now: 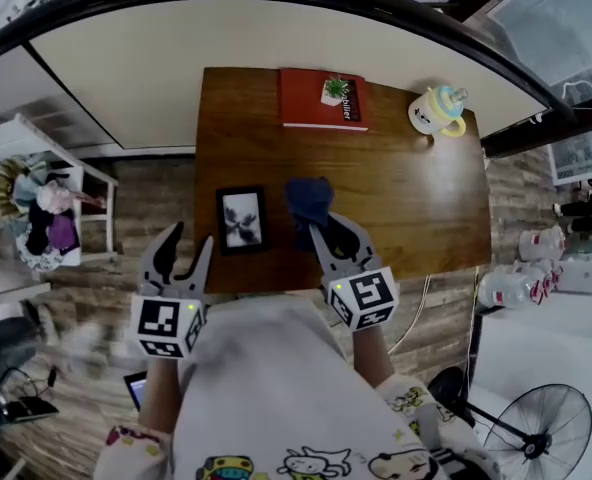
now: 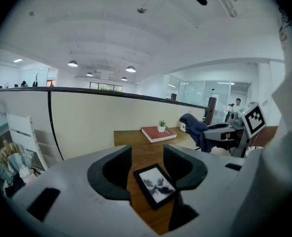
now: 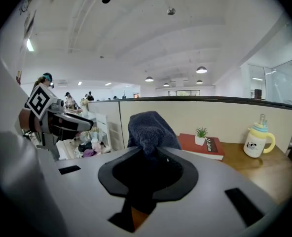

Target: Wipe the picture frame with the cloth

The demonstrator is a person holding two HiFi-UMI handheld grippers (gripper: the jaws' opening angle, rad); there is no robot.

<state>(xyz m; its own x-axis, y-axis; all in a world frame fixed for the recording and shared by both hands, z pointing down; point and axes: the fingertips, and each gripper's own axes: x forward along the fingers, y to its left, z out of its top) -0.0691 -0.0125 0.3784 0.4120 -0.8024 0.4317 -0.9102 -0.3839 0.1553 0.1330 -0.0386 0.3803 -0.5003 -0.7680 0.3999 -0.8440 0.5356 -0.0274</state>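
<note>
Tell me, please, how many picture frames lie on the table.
1. The picture frame lies flat on the table, close to the left hand-held gripper. No other shows.

A person stands at a wooden table (image 1: 416, 193), a two-jaw gripper in each hand. The right gripper (image 1: 323, 230) is clamped on a bunched dark blue cloth (image 1: 308, 198), held over the table just right of a black picture frame (image 1: 242, 219), which lies flat near the front edge. The left gripper (image 1: 189, 239), jaws apart and holding nothing, hangs just off the table's front left corner, near the frame but not touching it. At the far edge a red book (image 1: 311, 106) carries a small potted plant (image 1: 335, 90); a lidded cup (image 1: 437, 111) with a yellow handle stands near the far right corner. A fan (image 1: 542, 432) sits on the floor at right.
</note>
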